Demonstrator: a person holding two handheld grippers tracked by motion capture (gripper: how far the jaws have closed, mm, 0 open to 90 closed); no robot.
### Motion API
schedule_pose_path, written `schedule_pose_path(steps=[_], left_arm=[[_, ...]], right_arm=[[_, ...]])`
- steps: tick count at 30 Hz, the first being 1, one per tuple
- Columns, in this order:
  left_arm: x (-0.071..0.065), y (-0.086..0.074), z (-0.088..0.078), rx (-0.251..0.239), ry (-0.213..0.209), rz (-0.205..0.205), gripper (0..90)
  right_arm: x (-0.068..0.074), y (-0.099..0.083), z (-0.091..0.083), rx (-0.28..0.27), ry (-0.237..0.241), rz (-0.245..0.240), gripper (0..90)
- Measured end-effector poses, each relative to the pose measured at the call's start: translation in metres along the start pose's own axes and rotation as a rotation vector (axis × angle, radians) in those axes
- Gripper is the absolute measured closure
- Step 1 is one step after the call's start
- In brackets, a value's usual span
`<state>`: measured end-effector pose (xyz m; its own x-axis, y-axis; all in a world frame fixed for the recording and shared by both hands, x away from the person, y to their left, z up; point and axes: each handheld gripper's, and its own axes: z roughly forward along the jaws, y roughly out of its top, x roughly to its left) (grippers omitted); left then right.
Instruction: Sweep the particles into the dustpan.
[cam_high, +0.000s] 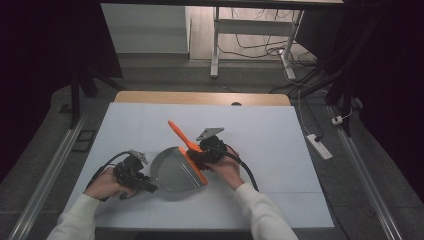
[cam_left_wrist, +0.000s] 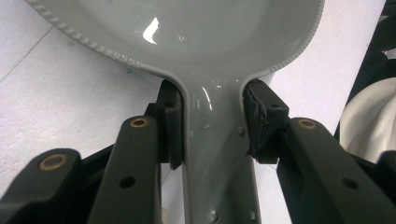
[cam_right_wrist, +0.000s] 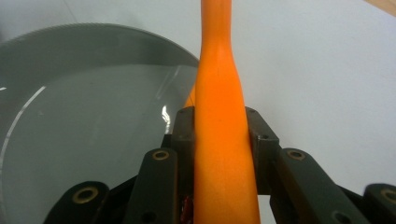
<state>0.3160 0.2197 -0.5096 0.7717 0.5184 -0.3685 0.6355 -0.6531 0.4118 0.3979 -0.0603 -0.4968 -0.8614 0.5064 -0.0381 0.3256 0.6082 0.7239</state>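
Note:
A grey dustpan (cam_high: 172, 172) lies on the white table (cam_high: 265, 135), just in front of the person. My left gripper (cam_high: 148, 183) is shut on its grey handle (cam_left_wrist: 215, 154), and the pan's bowl (cam_left_wrist: 187, 28) spreads out beyond the jaws. An orange brush (cam_high: 192, 162) rests along the pan's right-hand mouth, its handle (cam_high: 176, 129) pointing up and to the far left. My right gripper (cam_high: 202, 154) is shut on that orange handle (cam_right_wrist: 219, 93), with the grey pan (cam_right_wrist: 84, 121) to its left.
The white table has bare surface on the far side and to the right. A wooden edge (cam_high: 200, 97) runs along its back. A power strip (cam_high: 320, 146) and cables lie on the floor to the right, and a desk frame (cam_high: 215, 45) stands behind.

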Motion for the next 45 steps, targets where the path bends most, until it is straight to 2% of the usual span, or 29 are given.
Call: schedule_pose_path(steps=[7, 10, 16, 18, 19, 22, 23, 25, 30, 32, 36, 45], left_arm=[[0.000, 0.000, 0.000, 0.000, 0.001, -0.001, 61.8], [0.000, 0.000, 0.000, 0.000, 0.001, 0.000, 61.7], [0.000, 0.000, 0.000, 0.000, 0.002, -0.001, 61.8], [0.000, 0.000, 0.000, 0.000, 0.003, 0.000, 61.8], [0.000, 0.000, 0.000, 0.000, 0.003, 0.000, 61.8], [0.000, 0.000, 0.000, 0.000, 0.001, 0.000, 61.8], [0.000, 0.000, 0.000, 0.001, 0.002, 0.000, 61.8], [0.000, 0.000, 0.000, 0.001, 0.001, 0.000, 61.8], [-0.001, -0.001, 0.001, -0.002, 0.005, 0.001, 61.8], [0.000, -0.002, 0.001, -0.002, 0.006, -0.001, 61.8], [-0.001, -0.002, 0.002, -0.004, 0.007, -0.001, 61.8], [-0.001, -0.004, 0.000, -0.013, 0.002, 0.000, 61.8]], right_arm=[[0.008, 0.002, 0.002, -0.009, 0.010, -0.016, 70.2], [0.013, 0.004, 0.001, -0.026, 0.041, -0.013, 70.2], [0.024, 0.011, -0.002, -0.044, 0.080, -0.039, 70.2], [0.025, 0.014, -0.007, -0.061, 0.066, -0.045, 70.2], [0.022, 0.016, -0.015, -0.079, 0.036, -0.050, 70.2], [0.015, 0.016, -0.022, -0.096, 0.013, -0.032, 70.2], [0.008, 0.014, -0.027, -0.102, -0.003, -0.006, 70.2], [0.004, 0.013, -0.029, -0.102, -0.009, 0.004, 70.2], [-0.012, 0.004, -0.036, -0.095, -0.025, 0.073, 70.2], [-0.016, -0.001, -0.037, -0.081, -0.045, 0.078, 70.2], [-0.021, -0.010, -0.038, -0.058, -0.071, 0.096, 70.2], [-0.023, -0.022, -0.040, -0.040, -0.080, 0.122, 70.2]])
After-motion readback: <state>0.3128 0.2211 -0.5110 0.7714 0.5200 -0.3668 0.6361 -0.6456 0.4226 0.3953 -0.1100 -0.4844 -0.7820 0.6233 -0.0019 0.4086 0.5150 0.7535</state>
